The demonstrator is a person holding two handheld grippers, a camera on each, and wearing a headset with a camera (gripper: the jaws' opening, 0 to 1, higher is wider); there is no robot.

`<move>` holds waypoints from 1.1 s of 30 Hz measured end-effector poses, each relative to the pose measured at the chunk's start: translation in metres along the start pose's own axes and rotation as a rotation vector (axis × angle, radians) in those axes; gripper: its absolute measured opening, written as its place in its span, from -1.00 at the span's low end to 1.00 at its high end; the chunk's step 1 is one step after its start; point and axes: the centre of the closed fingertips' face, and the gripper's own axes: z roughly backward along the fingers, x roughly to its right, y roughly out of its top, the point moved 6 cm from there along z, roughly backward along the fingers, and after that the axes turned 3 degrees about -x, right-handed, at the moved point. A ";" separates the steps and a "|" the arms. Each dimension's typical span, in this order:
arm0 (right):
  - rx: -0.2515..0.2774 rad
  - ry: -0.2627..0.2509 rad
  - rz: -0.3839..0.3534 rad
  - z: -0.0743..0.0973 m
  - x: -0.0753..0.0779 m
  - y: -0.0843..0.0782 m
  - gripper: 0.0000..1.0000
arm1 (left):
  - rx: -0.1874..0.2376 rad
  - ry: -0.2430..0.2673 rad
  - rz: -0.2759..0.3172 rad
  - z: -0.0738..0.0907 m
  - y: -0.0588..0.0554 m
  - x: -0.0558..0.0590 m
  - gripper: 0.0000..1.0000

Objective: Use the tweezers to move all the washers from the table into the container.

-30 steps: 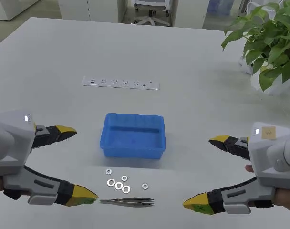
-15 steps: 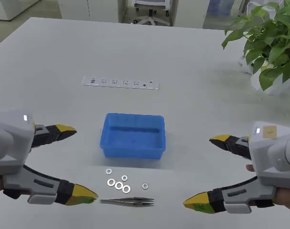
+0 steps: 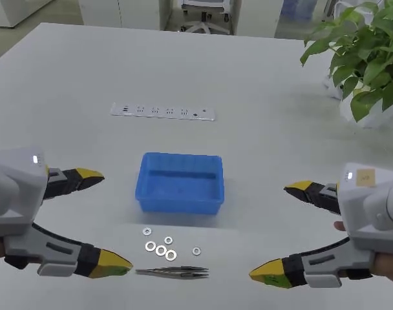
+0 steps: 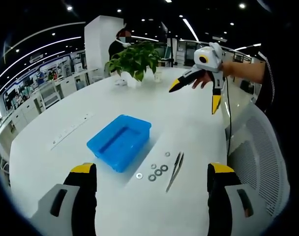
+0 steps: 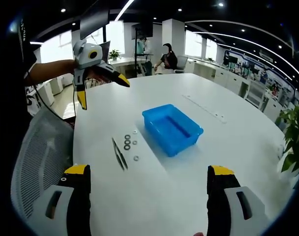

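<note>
White laminate covers the broad rounded table [image 3: 280, 129], bare but for a few things. A white power strip with a row of sockets [image 3: 163, 112] lies flat toward the far side, and a leafy green potted plant [image 3: 364, 51] stands at the far right corner. A white mesh-backed chair [image 5: 41, 152] sits against the table's near edge. Around it is a long open office with rows of desks and small round ceiling lights, and a person is seated at a far desk in the right gripper view.

At mid-table sits the blue rectangular plastic container [image 3: 178, 205], open at the top, with nothing visible inside. Six small silver metal washers [image 3: 161, 250] lie on the table just in front of its near wall. Five are clustered and one lies a little apart to the right. The slim silver metal tweezers [image 3: 172, 272] lie flat just nearer than the washers, lengthwise across the head view and touching neither gripper.

The left gripper [image 3: 116, 219], grey with yellow-tipped black jaws, is held at the left with its jaws spread wide and nothing between them. The right gripper [image 3: 268, 232] mirrors it at the right, jaws likewise wide apart and empty. The tweezers lie between the two grippers' lower jaw tips, nearer the left one. Washers and container lie in the open space between the two grippers.
</note>
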 end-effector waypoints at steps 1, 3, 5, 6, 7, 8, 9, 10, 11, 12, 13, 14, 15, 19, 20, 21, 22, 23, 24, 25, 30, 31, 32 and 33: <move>-0.001 0.000 0.000 0.000 0.000 0.000 1.00 | 0.000 0.000 -0.001 0.000 0.000 0.000 0.99; 0.001 0.000 0.001 0.000 0.000 0.000 1.00 | 0.001 -0.001 -0.001 0.000 0.000 0.000 0.99; -0.002 0.000 0.002 0.000 0.000 0.000 1.00 | -0.002 0.000 -0.002 0.000 0.000 0.000 0.99; -0.002 0.001 0.003 0.000 0.000 0.000 1.00 | -0.002 0.000 -0.002 0.000 0.000 0.000 0.99; -0.002 0.002 0.003 0.000 0.000 0.000 1.00 | -0.002 -0.002 -0.002 0.000 0.000 0.000 0.99; -0.003 0.002 0.004 0.000 0.000 0.000 1.00 | -0.003 -0.003 -0.003 0.000 0.000 0.000 0.99; -0.003 0.002 0.004 0.000 0.000 0.000 1.00 | -0.004 -0.003 -0.004 0.000 0.000 0.000 0.99; -0.003 0.002 0.004 0.000 0.000 0.000 1.00 | -0.004 -0.003 -0.004 -0.001 0.000 0.000 0.99; -0.004 0.002 0.004 0.000 0.000 0.000 1.00 | -0.006 -0.004 -0.005 -0.001 -0.001 0.000 0.99; -0.004 0.002 0.005 -0.001 0.000 0.000 1.00 | -0.006 -0.004 -0.005 -0.001 0.000 0.000 0.99; -0.004 0.002 0.005 -0.001 0.000 0.000 1.00 | -0.006 -0.004 -0.005 -0.001 0.000 0.000 0.99; -0.005 0.002 0.006 -0.001 0.000 0.000 1.00 | -0.007 -0.004 -0.006 -0.001 0.000 0.000 0.99; -0.006 0.003 0.007 -0.001 0.000 0.000 1.00 | -0.007 -0.004 -0.007 -0.001 0.000 0.000 0.98; -0.013 0.006 0.012 -0.002 0.000 -0.001 1.00 | -0.015 -0.005 -0.021 -0.003 -0.001 0.000 0.97; -0.014 0.009 0.013 -0.003 0.000 -0.002 1.00 | -0.014 -0.007 -0.025 -0.003 -0.001 0.000 0.95; -0.017 0.011 0.016 -0.003 0.000 -0.002 1.00 | -0.011 -0.012 -0.033 -0.004 -0.002 0.001 0.94; -0.021 0.013 0.019 -0.004 0.000 -0.002 1.00 | -0.012 -0.014 -0.034 -0.004 -0.002 0.001 0.93; -0.022 0.014 0.021 -0.004 0.001 -0.002 1.00 | -0.013 -0.013 -0.031 -0.004 -0.003 0.000 0.93; -0.023 0.016 0.023 -0.005 0.001 -0.002 1.00 | -0.014 -0.014 -0.031 -0.005 -0.003 0.000 0.93; -0.023 0.018 0.026 -0.005 0.001 -0.002 1.00 | -0.015 -0.014 -0.030 -0.005 -0.004 0.000 0.93; -0.030 0.023 0.037 -0.008 0.002 -0.001 1.00 | -0.033 -0.016 -0.038 -0.007 -0.008 0.000 0.93; -0.033 0.025 0.040 -0.009 0.002 -0.001 1.00 | -0.034 -0.017 -0.038 -0.007 -0.008 0.000 0.93; -0.034 0.026 0.042 -0.010 0.002 -0.001 1.00 | -0.035 -0.018 -0.038 -0.008 -0.009 0.000 0.93; -0.038 0.029 0.046 -0.011 0.002 -0.001 0.99 | -0.037 -0.018 -0.040 -0.008 -0.009 0.000 0.93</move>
